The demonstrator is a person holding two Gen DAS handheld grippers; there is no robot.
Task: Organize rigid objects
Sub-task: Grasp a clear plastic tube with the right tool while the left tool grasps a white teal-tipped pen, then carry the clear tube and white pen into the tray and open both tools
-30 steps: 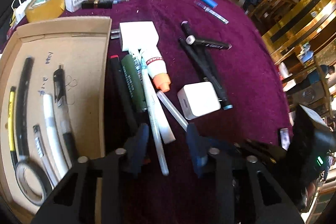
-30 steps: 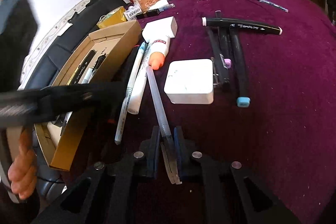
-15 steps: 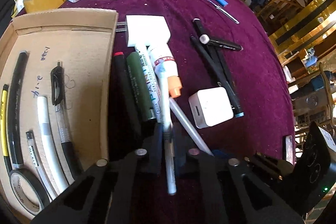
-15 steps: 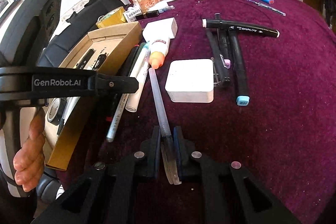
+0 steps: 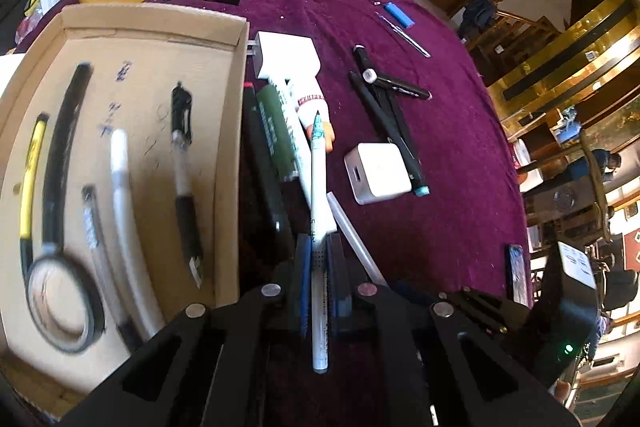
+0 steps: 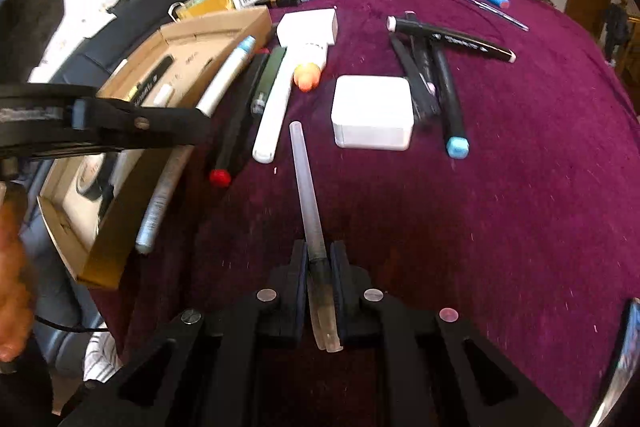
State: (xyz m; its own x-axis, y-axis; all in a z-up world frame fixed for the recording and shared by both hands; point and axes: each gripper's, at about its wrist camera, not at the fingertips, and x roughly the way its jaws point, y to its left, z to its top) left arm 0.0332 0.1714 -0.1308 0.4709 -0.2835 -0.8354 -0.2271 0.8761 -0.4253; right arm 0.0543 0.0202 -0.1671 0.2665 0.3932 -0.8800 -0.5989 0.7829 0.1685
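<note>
Left wrist alone: tape roll (image 5: pixel 60 301) inside box (image 5: pixel 230 147).

Purple-clothed table (image 6: pixel 520 187), cardboard tray (image 5: pixel 230 147), white charger cube (image 6: pixel 372 117), black markers (image 6: pixel 444 83), possibly a glue tube (image 5: pixel 314 103)

Motion blur smears the tape roll (image 5: pixel 60 301) in the cardboard box (image 5: pixel 152 23).

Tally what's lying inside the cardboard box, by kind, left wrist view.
Brown cardboard box contents:
Pens and markers: 5 (long black marker, yellow-and-black pen, short grey pen, plain white pen, clear pen with black grip)
Black tape roll: 1
Total: 6
</note>
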